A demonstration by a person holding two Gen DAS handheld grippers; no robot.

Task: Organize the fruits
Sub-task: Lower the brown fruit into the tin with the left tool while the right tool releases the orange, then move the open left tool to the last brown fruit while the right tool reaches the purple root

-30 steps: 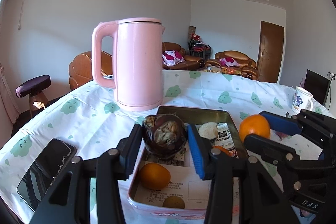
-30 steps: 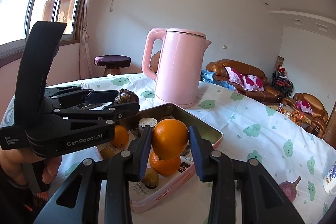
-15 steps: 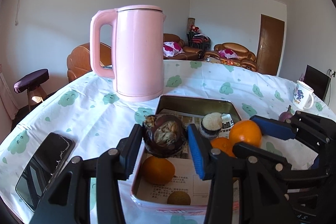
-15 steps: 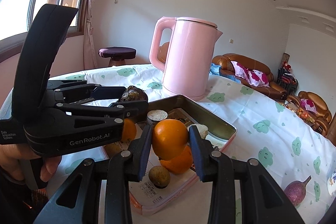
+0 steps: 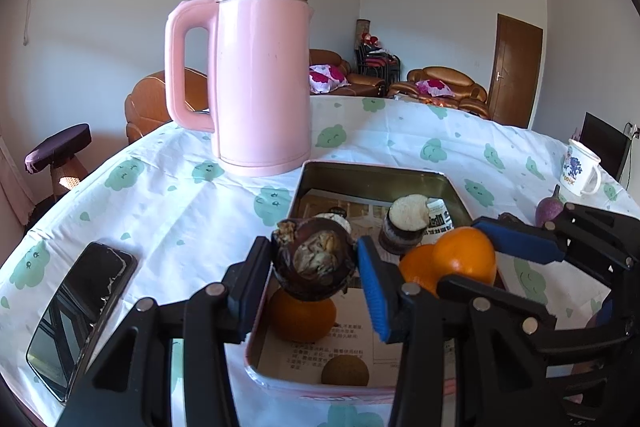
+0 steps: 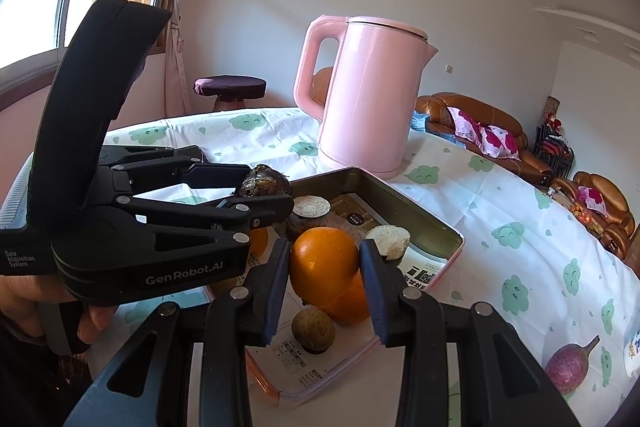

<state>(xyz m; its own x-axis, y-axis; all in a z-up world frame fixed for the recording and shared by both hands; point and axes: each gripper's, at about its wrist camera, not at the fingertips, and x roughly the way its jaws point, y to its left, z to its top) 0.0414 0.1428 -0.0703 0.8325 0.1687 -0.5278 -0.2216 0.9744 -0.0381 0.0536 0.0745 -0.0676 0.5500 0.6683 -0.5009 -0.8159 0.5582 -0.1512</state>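
My left gripper is shut on a dark brown wrinkled fruit and holds it above the near left part of the metal tray. My right gripper is shut on an orange above the tray; it shows in the left wrist view too. In the tray lie another orange, a second orange, a small brown round fruit and two cut-topped dark fruits. A purple fruit lies on the cloth right of the tray.
A tall pink kettle stands just behind the tray. A black phone lies at the left on the tablecloth. A white mug stands at the far right. The table edge curves away behind the kettle.
Both grippers have moved forward and lower over the tray, each still holding its fruit. The orange in the right gripper has come closer to the left gripper.
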